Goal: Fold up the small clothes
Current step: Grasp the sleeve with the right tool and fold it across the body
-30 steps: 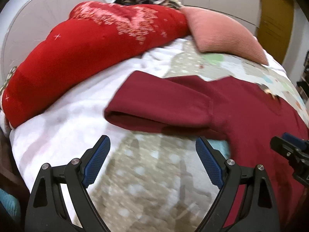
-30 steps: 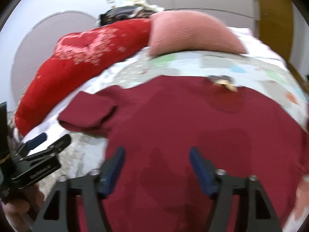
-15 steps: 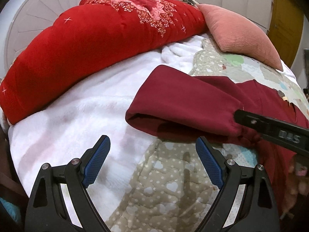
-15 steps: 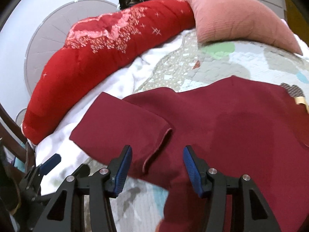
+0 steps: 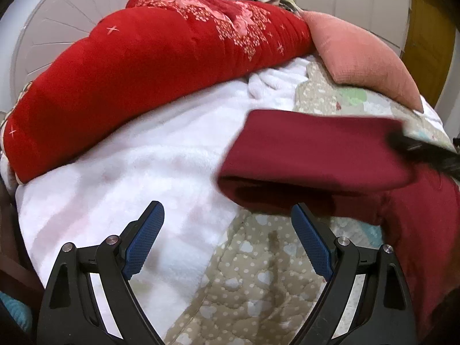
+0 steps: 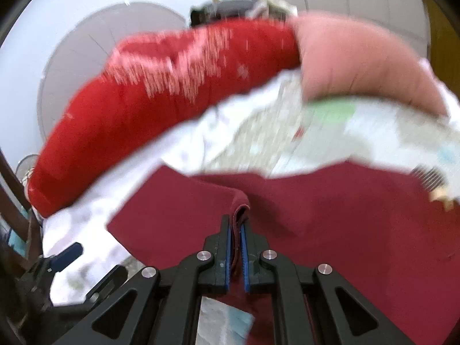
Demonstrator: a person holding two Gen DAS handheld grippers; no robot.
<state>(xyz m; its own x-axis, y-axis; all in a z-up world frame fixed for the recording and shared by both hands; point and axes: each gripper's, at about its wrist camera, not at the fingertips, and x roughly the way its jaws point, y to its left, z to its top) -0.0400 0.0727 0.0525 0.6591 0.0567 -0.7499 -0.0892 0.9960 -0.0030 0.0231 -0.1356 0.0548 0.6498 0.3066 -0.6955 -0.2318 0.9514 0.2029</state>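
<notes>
Now right claw [image 6: 235, 230] clamped on maroon sleeve [image 6: 184, 215] (left claw [image 5: 227, 241] apart, empty)

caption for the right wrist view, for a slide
Right gripper shut on the maroon garment's sleeve, red quilt and pink pillow blurred behind.

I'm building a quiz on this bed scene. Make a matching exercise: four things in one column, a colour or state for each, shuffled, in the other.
Things:
1. left gripper
2. right gripper
3. cushion
4. fleece blanket

States or colours:
A. white
B. jaws clamped on the maroon garment's sleeve edge
C. salmon pink
D. jaws open, holding nothing

Pairs: 1-D, 2-B, 3-C, 4-A
</notes>
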